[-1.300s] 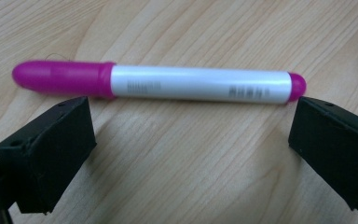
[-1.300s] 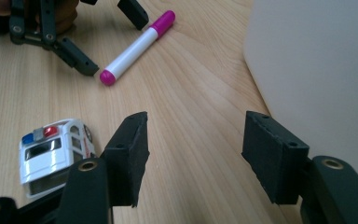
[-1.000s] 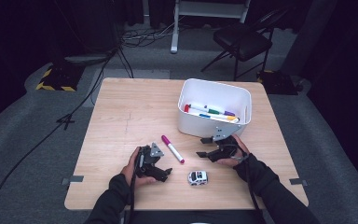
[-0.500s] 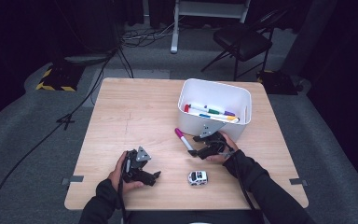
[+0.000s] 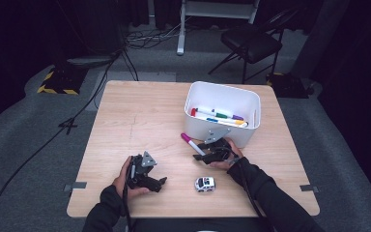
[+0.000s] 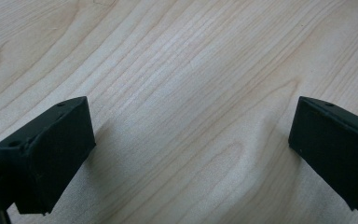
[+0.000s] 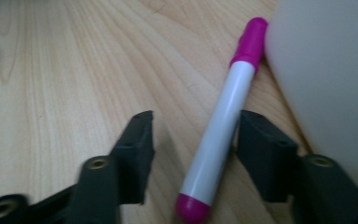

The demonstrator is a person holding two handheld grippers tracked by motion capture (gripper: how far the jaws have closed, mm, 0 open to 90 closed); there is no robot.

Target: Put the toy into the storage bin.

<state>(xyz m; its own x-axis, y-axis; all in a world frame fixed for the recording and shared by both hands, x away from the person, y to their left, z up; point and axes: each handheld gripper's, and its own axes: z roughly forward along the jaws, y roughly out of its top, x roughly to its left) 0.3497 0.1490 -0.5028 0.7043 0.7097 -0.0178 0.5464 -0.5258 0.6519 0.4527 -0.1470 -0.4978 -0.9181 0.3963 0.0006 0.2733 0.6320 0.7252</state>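
Beside the white bin (image 5: pixel 222 99) on the wooden worktop (image 5: pixel 140 116) lies the pink-capped marker (image 7: pixel 223 140), its far cap right against the bin's wall. The right tool (image 7: pixel 193 140) straddles it — one jaw touches the barrel, the other stands off with bare wood between, so the marker is not yet pinched; the jaws have just been closing. The left tool (image 6: pixel 191 140) rests near the front edge, jaws wide over bare wood. A small toy car (image 5: pixel 205 183) sits near the right hand — more markers lie in the bin.
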